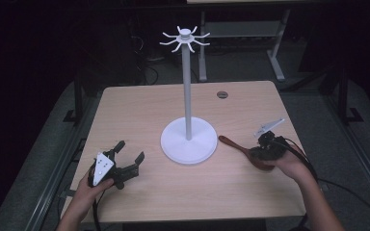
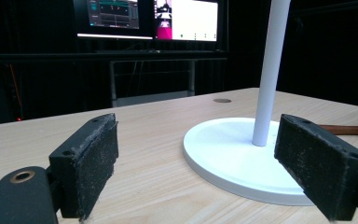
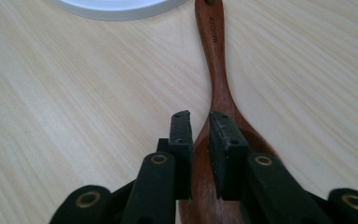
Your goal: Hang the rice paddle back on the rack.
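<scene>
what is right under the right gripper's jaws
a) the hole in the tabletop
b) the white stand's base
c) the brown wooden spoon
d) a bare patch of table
c: in the right gripper view the right gripper has its jaws standing a little apart over the bowl end of the brown wooden spoon, whose handle runs toward the white stand's base.

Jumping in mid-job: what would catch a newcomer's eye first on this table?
The tall white stand with hook arms on top, at the table's middle. Right of its base lies a dark wooden spoon; the right gripper hangs over its bowl, fingers narrowly parted. The left gripper rests open at front left.
</scene>
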`<state>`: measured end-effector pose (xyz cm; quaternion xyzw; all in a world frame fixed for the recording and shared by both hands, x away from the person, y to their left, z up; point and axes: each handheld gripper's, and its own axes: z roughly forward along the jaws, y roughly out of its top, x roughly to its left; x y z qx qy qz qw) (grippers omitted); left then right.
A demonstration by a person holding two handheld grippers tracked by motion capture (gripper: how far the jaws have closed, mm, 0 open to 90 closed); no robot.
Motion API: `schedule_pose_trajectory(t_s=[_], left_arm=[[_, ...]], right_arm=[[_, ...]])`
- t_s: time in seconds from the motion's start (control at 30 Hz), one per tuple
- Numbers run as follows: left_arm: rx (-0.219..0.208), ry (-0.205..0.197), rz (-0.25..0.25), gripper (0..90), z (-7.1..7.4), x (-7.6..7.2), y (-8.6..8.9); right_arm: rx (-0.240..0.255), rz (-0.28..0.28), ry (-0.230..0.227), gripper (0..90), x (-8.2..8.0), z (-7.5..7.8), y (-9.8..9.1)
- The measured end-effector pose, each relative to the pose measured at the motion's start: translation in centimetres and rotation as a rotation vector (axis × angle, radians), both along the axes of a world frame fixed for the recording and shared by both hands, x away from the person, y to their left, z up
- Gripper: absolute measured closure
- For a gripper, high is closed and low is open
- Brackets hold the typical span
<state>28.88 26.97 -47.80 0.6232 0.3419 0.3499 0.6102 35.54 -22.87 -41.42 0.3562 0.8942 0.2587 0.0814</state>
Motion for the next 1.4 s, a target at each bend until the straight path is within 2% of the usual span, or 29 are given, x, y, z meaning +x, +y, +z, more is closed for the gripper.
schedule_pose_trajectory(t_s=[0.07, 0.33, 0.37, 0.5, 0.73, 0.77, 0.93, 1.03, 1.1, 1.17, 1.2, 1.4], left_arm=[[0.000, 0.000, 0.000, 13.0, 0.0, 0.0, 0.0], [0.000, 0.000, 0.000, 13.0, 0.0, 0.0, 0.0], [0.000, 0.000, 0.000, 13.0, 0.0, 0.0, 0.0], [-0.001, 0.000, -0.001, 13.0, 0.0, 0.0, 0.0], [-0.001, 0.000, -0.002, 13.0, 0.0, 0.0, 0.0], [-0.001, 0.000, -0.002, 13.0, 0.0, 0.0, 0.0], [-0.001, 0.000, -0.002, 13.0, 0.0, 0.0, 0.0], [0.000, 0.000, -0.002, 13.0, 0.0, 0.0, 0.0], [0.000, 0.000, -0.002, 12.9, 0.0, 0.0, 0.0], [0.000, -0.001, -0.002, 13.0, 0.0, 0.0, 0.0], [0.000, 0.000, -0.002, 13.0, 0.0, 0.0, 0.0], [-0.001, 0.000, -0.002, 13.0, 0.0, 0.0, 0.0]], right_arm=[[-0.015, 0.008, 0.003, 76.9, 0.3, 0.1, 0.3], [-0.131, 0.046, 0.037, 72.5, 2.8, 0.2, 2.5], [-0.131, 0.046, 0.037, 72.5, 2.8, 0.2, 2.5], [-0.187, 0.072, 0.076, 70.7, 4.3, 0.0, 3.7], [-0.228, 0.087, 0.115, 68.8, 5.8, -0.3, 4.9], [-0.249, 0.091, 0.123, 68.8, 6.3, -0.6, 5.3], [-0.285, 0.111, 0.145, 68.8, 7.2, -1.1, 6.0], [-0.288, 0.112, 0.150, 68.8, 7.5, -1.3, 6.2], [-0.311, 0.112, 0.159, 68.8, 7.7, -1.6, 6.4], [-0.306, 0.113, 0.170, 68.8, 7.8, -1.8, 6.5], [-0.324, 0.117, 0.169, 68.8, 8.0, -1.9, 6.6], [-0.332, 0.114, 0.185, 70.4, 8.1, -2.2, 6.8]])
